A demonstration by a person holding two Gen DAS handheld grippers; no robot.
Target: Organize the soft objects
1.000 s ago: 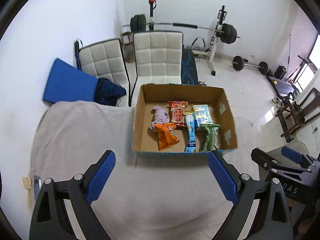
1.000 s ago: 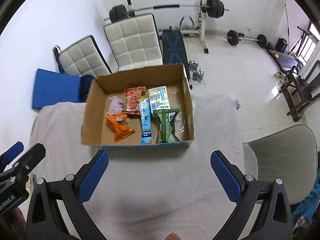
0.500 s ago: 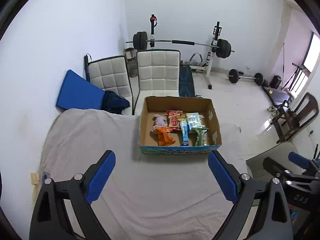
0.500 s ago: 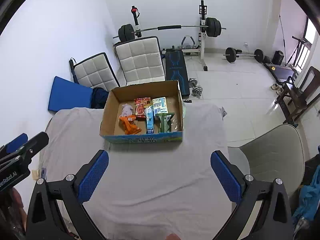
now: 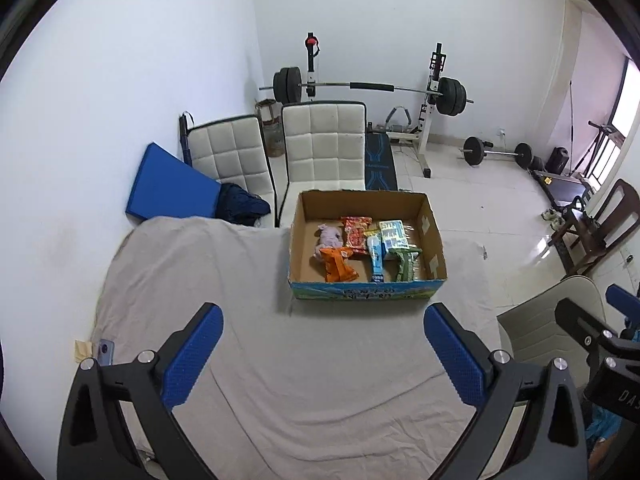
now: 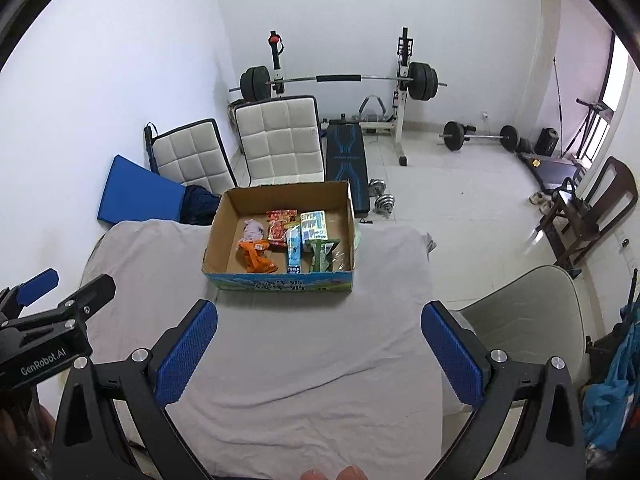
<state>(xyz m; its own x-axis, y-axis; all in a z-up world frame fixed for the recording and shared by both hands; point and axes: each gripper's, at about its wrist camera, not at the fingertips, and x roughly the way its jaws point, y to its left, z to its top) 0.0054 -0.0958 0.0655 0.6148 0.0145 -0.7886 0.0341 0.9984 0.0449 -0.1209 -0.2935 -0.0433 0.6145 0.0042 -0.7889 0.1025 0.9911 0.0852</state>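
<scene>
**Both claws spread wide above bare cloth**

The left gripper (image 5: pixel 322 338) and right gripper (image 6: pixel 318 334) hang with jaws apart, holding nothing, over the grey-clothed table (image 5: pixel 320 380). Ahead, near its far edge, sits the cardboard box (image 5: pixel 366 294); its packets, including the blue packet (image 5: pixel 376 258), lie lengthwise, pointing away. A beige chair (image 6: pixel 520 312) crowds the right side.

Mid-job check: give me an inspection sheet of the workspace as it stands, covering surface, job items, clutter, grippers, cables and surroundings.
Surface: table under a wrinkled grey cloth.
Job's things: open cardboard box holds a lilac soft toy, orange packet, red packet, light blue packet, green packet and a blue-white packet, laid side by side.
Clutter: phone and a tan paper piece at the cloth's left edge.
Grippers: left gripper and right gripper both open, empty, above the cloth, short of the box.
Cables: nothing seen.
Surroundings: two white chairs, blue mat, barbell rack, beige chair.
</scene>
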